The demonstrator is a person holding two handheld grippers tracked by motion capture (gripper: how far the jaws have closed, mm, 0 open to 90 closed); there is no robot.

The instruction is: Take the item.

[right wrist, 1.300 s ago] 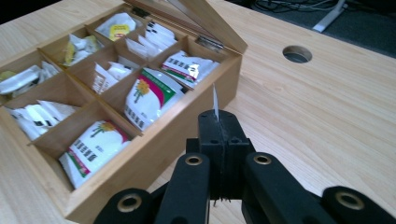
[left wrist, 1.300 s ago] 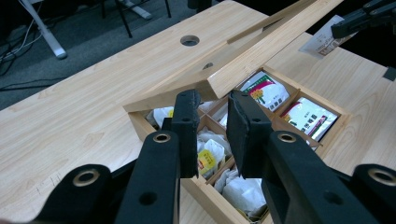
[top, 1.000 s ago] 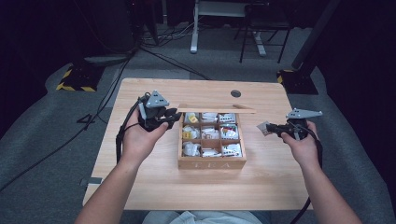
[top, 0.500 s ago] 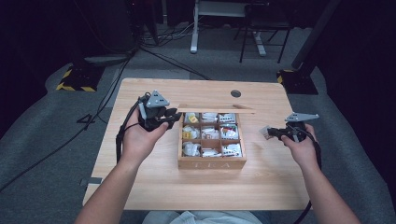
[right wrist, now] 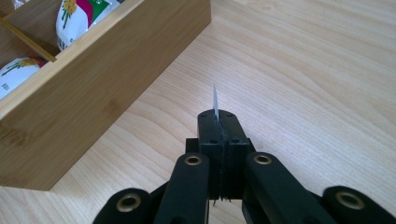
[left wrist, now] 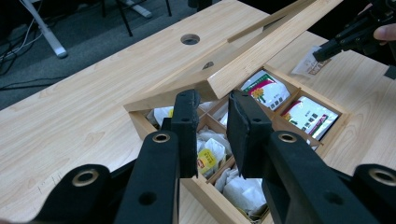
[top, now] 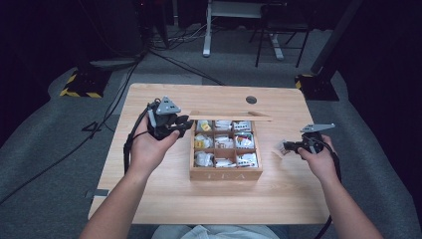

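A light wooden bench (top: 149,199) stands on grey carpet (top: 45,189), a round cable hole (top: 251,99) near its far edge. At centre rests a wooden tea box (top: 225,174), its compartments filled with packets, its hinged lid (top: 231,116) open toward the far side.

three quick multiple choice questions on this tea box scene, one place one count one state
1. Where is the sachet that the right gripper grips?
A. inside the box
B. right of the box
C. on the floor

2. How many compartments has the box?
A. six
B. nine
C. twelve

3. How is the lid?
A. closed flat
B. raised open
C. lying on the floor

Answers: 1 B, the sachet is between shut jaws beside the box's right wall. 2 B, three rows of three. 3 B, it stands up at the back, with the packets uncovered.
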